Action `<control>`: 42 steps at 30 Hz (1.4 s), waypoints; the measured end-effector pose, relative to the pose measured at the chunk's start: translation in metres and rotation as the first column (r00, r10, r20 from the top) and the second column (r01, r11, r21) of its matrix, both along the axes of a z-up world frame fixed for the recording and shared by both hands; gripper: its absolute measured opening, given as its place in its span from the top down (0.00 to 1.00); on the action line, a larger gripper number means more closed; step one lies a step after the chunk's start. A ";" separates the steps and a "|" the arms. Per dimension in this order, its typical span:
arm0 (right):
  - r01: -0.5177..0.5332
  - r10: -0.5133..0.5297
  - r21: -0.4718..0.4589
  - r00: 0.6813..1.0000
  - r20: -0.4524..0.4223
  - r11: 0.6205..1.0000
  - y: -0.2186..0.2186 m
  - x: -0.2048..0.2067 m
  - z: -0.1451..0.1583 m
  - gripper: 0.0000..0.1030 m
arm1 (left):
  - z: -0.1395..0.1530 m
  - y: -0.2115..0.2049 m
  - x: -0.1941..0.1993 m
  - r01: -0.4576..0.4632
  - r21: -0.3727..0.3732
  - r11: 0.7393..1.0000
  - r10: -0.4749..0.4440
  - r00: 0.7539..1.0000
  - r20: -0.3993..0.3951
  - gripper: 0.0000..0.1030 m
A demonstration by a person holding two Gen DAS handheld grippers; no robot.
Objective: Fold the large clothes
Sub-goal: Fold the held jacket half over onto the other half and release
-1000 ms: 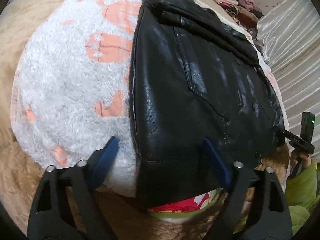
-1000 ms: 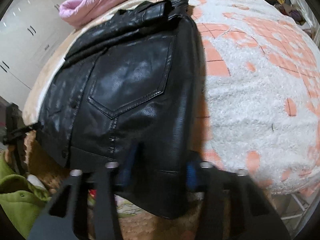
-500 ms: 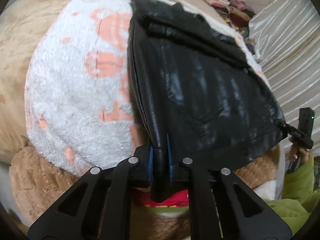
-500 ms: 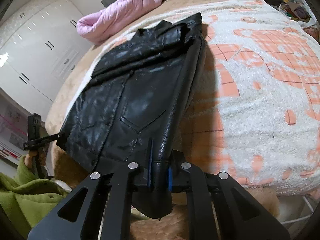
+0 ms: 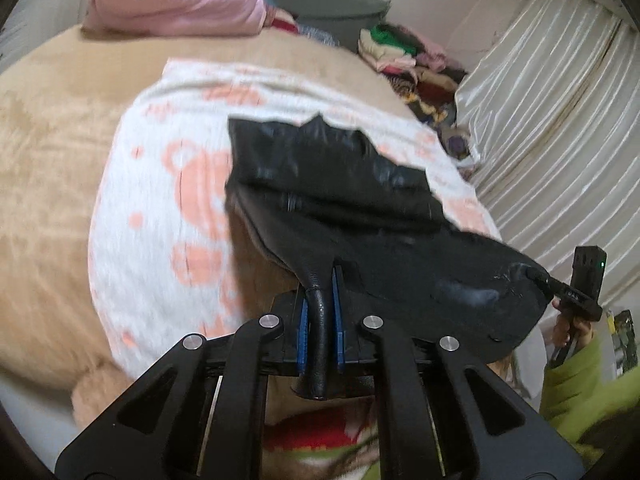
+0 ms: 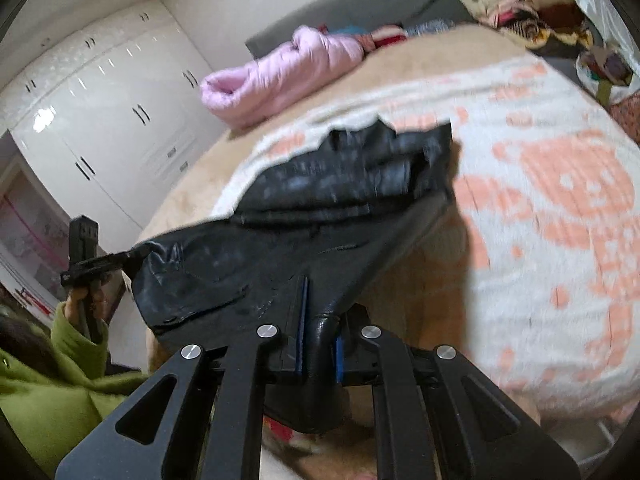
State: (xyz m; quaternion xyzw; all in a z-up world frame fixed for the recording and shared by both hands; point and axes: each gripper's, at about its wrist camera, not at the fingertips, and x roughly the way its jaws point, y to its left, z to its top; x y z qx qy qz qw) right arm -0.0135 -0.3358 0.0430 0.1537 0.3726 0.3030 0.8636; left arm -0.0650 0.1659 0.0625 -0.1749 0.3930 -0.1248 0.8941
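Observation:
A black leather jacket (image 5: 340,184) lies on a white and orange fleece blanket (image 5: 160,184) on the bed, its near hem lifted off the bed. My left gripper (image 5: 320,304) is shut on the hem's left corner, a fold of leather pinched between the blue pads. My right gripper (image 6: 320,332) is shut on the hem's right corner of the same jacket (image 6: 348,184). Each view shows the other gripper (image 5: 576,292) (image 6: 92,264) clamped on the far corner. The jacket's collar end still rests on the blanket (image 6: 560,220).
A rolled pink quilt (image 5: 176,0) (image 6: 280,72) lies at the head of the bed. A pile of clothes (image 5: 408,56) sits at the back right beside a pale curtain (image 5: 560,128). White wardrobes (image 6: 112,112) stand at the left. A green sleeve (image 6: 48,376) is close by.
Both grippers closed on the hem corners, then rose, lifting the jacket's near edge off the bed. The cameras now look further up the bed.

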 end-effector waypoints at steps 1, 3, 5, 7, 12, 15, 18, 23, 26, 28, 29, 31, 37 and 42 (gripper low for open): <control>0.010 -0.010 0.014 1.000 0.007 1.000 0.000 0.005 0.002 0.91 | 0.003 0.000 0.003 -0.009 0.010 1.000 0.009 1.000 0.016 0.97; 0.037 -0.038 0.027 0.999 0.029 0.999 0.000 0.015 0.007 0.91 | 0.006 0.000 0.010 -0.028 0.036 0.999 0.026 0.998 0.049 0.97; 0.062 -0.064 0.066 0.998 0.030 0.996 -0.002 0.025 0.012 0.91 | 0.007 0.000 0.016 -0.036 0.018 0.999 0.035 0.998 0.060 0.97; 0.083 -0.085 0.077 0.996 0.029 0.994 -0.002 0.037 0.016 0.91 | 0.010 -0.001 0.023 -0.043 0.020 0.999 0.042 0.996 0.074 0.97; 0.126 -0.128 0.149 0.992 0.002 0.981 -0.005 0.056 0.019 0.91 | 0.018 -0.003 0.047 -0.063 0.010 0.998 0.062 0.993 0.096 0.96; 0.140 -0.142 0.158 0.990 0.002 0.977 -0.003 0.065 0.022 0.91 | 0.020 -0.004 0.060 -0.070 0.014 0.997 0.069 0.992 0.101 0.96; 0.156 -0.155 0.166 0.988 -0.016 0.974 -0.003 0.078 0.023 0.90 | 0.021 -0.002 0.073 -0.081 -0.003 0.997 0.081 0.991 0.103 0.96; 0.156 -0.154 0.161 0.988 -0.028 0.974 -0.001 0.098 0.028 0.89 | 0.024 -0.006 0.098 -0.106 0.011 0.994 0.104 0.988 0.116 0.95; 0.160 -0.155 0.150 0.987 -0.041 0.976 0.000 0.113 0.030 0.88 | 0.024 -0.006 0.112 -0.115 -0.003 0.993 0.114 0.987 0.114 0.94; 0.165 -0.160 0.138 0.986 -0.047 0.977 0.002 0.123 0.029 0.88 | 0.022 -0.005 0.124 -0.126 -0.014 0.992 0.127 0.986 0.105 0.94; 0.171 -0.164 0.135 0.985 -0.057 0.976 0.003 0.130 0.029 0.88 | 0.022 -0.005 0.130 -0.127 -0.014 0.992 0.128 0.986 0.102 0.94; 0.173 -0.166 0.136 0.984 -0.064 0.975 0.004 0.143 0.029 0.87 | 0.020 -0.005 0.143 -0.132 -0.009 0.991 0.132 0.987 0.088 0.94; 0.202 -0.189 0.129 0.976 -0.104 0.971 0.005 0.178 0.019 0.87 | 0.015 -0.006 0.176 -0.134 0.013 0.991 0.133 0.989 0.056 0.94; 0.223 -0.205 0.128 0.969 -0.139 0.966 0.007 0.201 0.009 0.86 | 0.005 -0.006 0.195 -0.145 0.016 0.989 0.145 0.989 0.029 0.93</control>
